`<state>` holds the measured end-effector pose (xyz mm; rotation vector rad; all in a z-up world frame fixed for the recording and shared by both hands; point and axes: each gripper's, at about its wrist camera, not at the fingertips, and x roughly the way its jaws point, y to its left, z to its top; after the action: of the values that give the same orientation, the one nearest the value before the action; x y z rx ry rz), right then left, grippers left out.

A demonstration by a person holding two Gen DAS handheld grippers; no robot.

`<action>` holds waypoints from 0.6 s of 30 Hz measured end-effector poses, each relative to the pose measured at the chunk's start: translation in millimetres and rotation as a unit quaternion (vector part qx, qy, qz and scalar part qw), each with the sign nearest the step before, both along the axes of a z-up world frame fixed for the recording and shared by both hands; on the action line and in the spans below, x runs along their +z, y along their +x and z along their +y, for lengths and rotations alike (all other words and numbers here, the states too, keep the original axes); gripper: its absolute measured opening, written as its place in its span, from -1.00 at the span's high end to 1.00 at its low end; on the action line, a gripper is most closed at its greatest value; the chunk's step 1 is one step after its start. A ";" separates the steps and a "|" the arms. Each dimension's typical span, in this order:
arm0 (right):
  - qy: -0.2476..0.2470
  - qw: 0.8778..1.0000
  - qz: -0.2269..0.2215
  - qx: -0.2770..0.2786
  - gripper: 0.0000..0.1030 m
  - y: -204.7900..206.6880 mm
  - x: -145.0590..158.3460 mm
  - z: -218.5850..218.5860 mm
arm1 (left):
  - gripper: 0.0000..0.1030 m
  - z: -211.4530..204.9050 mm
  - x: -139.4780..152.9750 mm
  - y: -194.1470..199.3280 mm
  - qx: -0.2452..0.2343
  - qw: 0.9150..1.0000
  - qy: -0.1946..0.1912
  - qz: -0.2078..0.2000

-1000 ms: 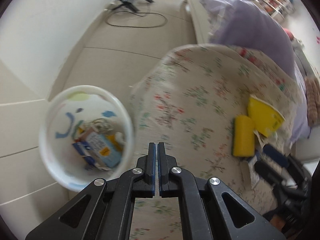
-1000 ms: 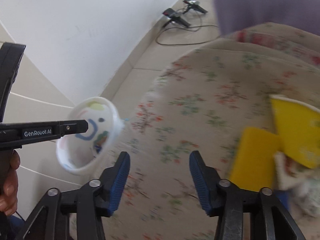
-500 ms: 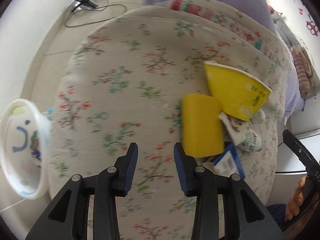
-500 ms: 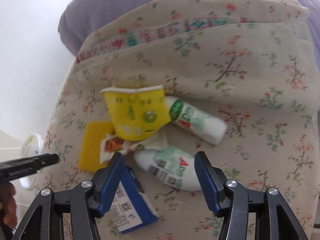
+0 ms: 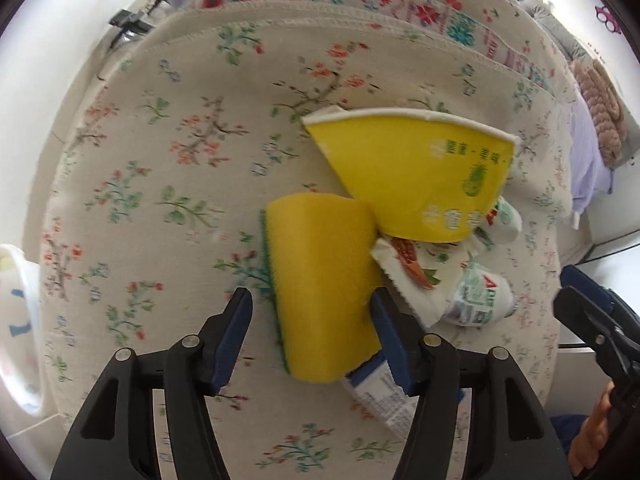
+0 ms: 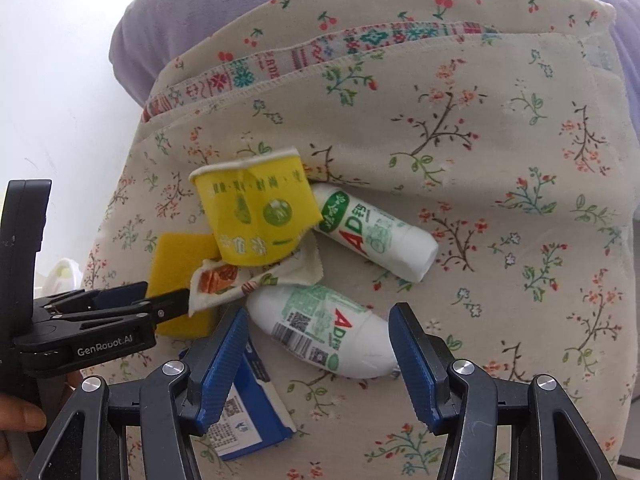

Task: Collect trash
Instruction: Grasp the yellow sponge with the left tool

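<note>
Left gripper (image 5: 310, 332) jaws opening, straddling near end of yellow sponge (image 5: 324, 288) on floral cloth (image 5: 160, 160); pads not pressing yet. Sponge long axis runs away from claw, slightly tilted; far corner tucked under crushed yellow cup (image 5: 416, 176). Right gripper (image 6: 320, 344) half-wide, empty, over nearer white bottle (image 6: 320, 330), which lies crosswise between jaws. Blue carton (image 6: 248, 412) partly hidden behind right gripper's finger. White bin (image 5: 16, 320) cut off at left edge.

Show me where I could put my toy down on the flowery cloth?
Bare floral cloth lies left of the yellow sponge, toward the white bin. More lies right of the two white drink bottles. It is crowded around the crushed yellow paper cup, wrapper and blue carton.
</note>
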<state>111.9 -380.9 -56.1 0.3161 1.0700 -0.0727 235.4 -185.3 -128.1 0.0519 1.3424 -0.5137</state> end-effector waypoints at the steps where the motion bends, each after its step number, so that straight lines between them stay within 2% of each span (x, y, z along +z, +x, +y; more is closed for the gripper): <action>1: -0.003 1.000 0.002 -0.002 -0.22 -0.9 -0.4 -1.6 | -0.25 -3.5 -0.9 -0.1 -0.005 1.000 -0.001 0.000; 3: -0.010 1.000 0.010 -0.008 -0.22 -1.1 -2.1 -6.3 | -0.25 -8.9 -3.8 -1.8 -0.012 1.000 0.001 -0.006; 5: -0.007 1.000 0.017 -0.013 -0.22 -0.9 -5.4 -9.9 | -0.15 -14.6 -7.4 -2.5 -0.015 1.000 -0.008 -0.008; 6: -0.004 1.000 0.020 -0.014 -0.22 -0.8 -7.0 -11.4 | 0.12 -14.1 -8.7 -2.8 -0.014 1.000 -0.019 -0.005; 8: -0.003 1.000 0.023 -0.014 -0.22 -0.2 -8.5 -13.8 | 0.27 -11.4 -6.7 -4.7 -0.010 0.999 -0.031 0.001; 10: -0.003 1.000 0.025 -0.015 -0.22 0.0 -10.3 -16.0 | 0.40 -4.2 -0.4 -3.6 -0.003 0.999 -0.031 -0.011; 14: -0.004 0.999 0.030 -0.013 -0.22 0.3 -13.5 -17.9 | 0.42 12.6 11.7 3.6 0.019 0.999 -0.040 -0.015; 18: -0.016 0.999 0.041 0.022 -0.22 2.1 -20.2 -2.9 | 0.42 34.5 21.1 6.1 0.031 0.999 -0.031 -0.025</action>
<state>114.0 -383.9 -76.3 0.2629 1.1551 -0.0643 241.4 -150.9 -107.0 -0.0276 1.2750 -0.4989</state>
